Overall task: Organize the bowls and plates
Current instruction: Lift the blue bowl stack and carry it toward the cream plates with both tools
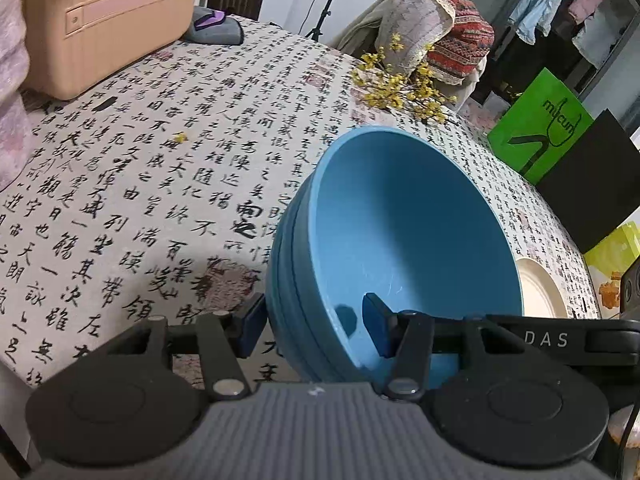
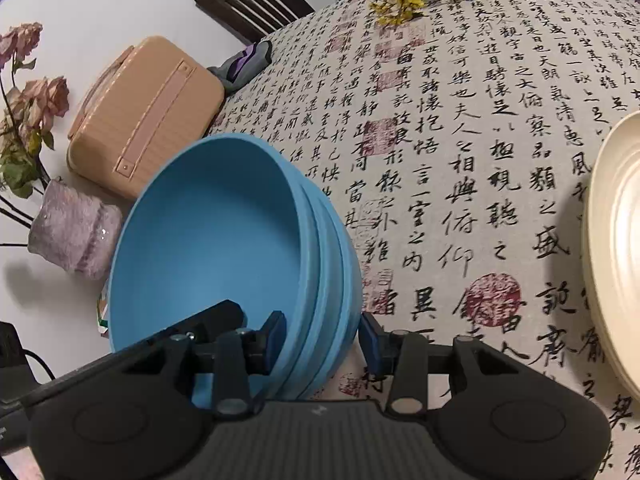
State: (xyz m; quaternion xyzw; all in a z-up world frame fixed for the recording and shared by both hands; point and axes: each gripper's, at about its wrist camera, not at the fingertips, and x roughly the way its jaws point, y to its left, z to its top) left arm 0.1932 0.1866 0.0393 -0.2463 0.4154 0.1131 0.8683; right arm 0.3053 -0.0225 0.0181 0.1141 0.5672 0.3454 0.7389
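Surface (image 1: 168,168) under calligraphy cloth. Blue bowls (image 1: 400,232), nested, held clear of it: left gripper (image 1: 316,330) and right gripper (image 2: 322,342) each clamp opposite rims, sharing the load. Cream plate (image 2: 616,248) lies beside

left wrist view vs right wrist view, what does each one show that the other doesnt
Only the left wrist view shows the green bag, the draped chair and hanging clothes.

Only the right wrist view shows the dried pink flowers and their pink vase.

Both show the stack of blue bowls, gripped at the rim by the left gripper and the right gripper, one pad inside and one outside. Both also show the lettered tablecloth, tan case, yellow flowers and cream plate.
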